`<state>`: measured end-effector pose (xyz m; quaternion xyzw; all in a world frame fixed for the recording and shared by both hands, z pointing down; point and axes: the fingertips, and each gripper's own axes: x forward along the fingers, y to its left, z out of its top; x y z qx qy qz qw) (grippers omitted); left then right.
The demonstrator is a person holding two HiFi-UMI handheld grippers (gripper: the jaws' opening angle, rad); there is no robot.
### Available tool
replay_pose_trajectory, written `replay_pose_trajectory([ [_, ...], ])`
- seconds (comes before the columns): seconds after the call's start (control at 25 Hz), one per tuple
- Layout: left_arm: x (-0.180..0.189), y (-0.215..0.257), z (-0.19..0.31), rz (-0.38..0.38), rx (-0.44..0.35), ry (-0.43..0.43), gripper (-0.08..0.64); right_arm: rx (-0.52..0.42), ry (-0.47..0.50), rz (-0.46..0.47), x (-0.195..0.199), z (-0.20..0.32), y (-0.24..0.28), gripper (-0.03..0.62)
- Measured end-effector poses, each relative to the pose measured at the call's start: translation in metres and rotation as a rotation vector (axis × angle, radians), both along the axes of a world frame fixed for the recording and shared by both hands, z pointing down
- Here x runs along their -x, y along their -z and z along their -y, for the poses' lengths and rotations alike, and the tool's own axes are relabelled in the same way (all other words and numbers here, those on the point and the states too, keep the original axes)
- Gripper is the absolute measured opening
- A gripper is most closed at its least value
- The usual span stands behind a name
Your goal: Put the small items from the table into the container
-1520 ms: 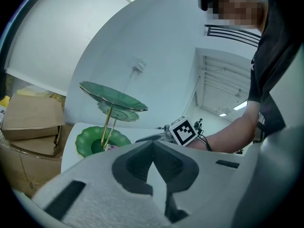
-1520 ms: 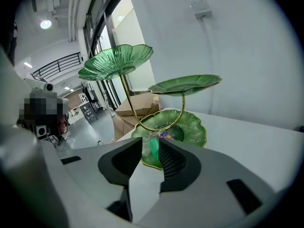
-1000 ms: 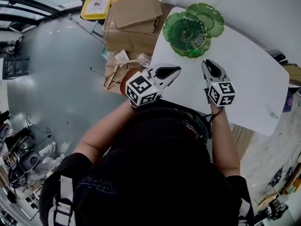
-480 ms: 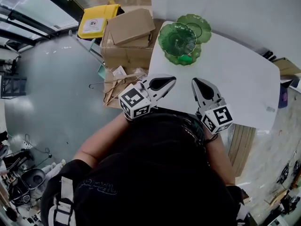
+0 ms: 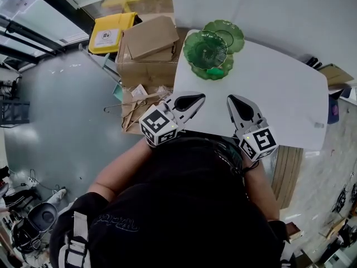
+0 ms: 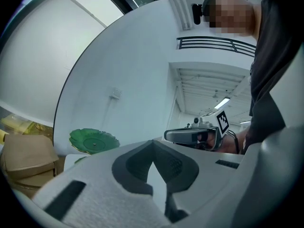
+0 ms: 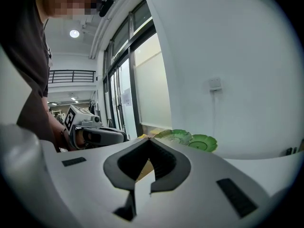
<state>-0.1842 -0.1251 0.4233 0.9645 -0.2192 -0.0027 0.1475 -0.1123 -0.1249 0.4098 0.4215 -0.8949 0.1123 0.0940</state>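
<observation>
Both grippers hang over the near edge of the white table [image 5: 279,88], held close to the person's body. My left gripper [image 5: 199,97] is shut and holds nothing; its jaws meet at the tip [image 6: 153,142]. My right gripper [image 5: 231,98] is also shut and empty, its jaws closed together [image 7: 149,139]. Each shows in the other's view: the right gripper [image 6: 190,136] and the left gripper [image 7: 97,136]. Green leaf-shaped glass dishes [image 5: 207,50] are stacked at the table's far left corner, well beyond both grippers. I see no small items on the table.
Cardboard boxes [image 5: 148,43] and a yellow box [image 5: 109,32] stand on the floor left of the table, with wire hangers [image 5: 131,102] in front of them. A small pale speck [image 5: 319,125] lies at the table's right edge. A wall runs behind the table.
Both grippers have risen and drawn back towards the person's body. The table and the green dishes now look smaller and farther off.
</observation>
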Motion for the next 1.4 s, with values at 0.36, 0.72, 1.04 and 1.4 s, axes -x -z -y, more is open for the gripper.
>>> replay_pose_trajectory([
  [0.36, -0.037, 0.003, 0.0, -0.02, -0.005, -0.095, 0.005, -0.005, -0.129, -0.037, -0.068, -0.02, 0.011, 0.017],
  [0.72, -0.168, 0.01, -0.041, -0.023, -0.061, -0.379, 0.005, -0.026, -0.476, -0.01, -0.21, -0.105, 0.01, 0.018],
  [1.04, -0.339, 0.016, -0.151, -0.031, -0.076, -0.602, 0.005, -0.045, -0.728, 0.026, -0.358, -0.246, 0.007, 0.018],
  [1.4, -0.515, 0.017, -0.305, -0.063, -0.067, -0.835, 0.004, -0.063, -0.946, 0.02, -0.493, -0.403, 0.001, 0.017],
])
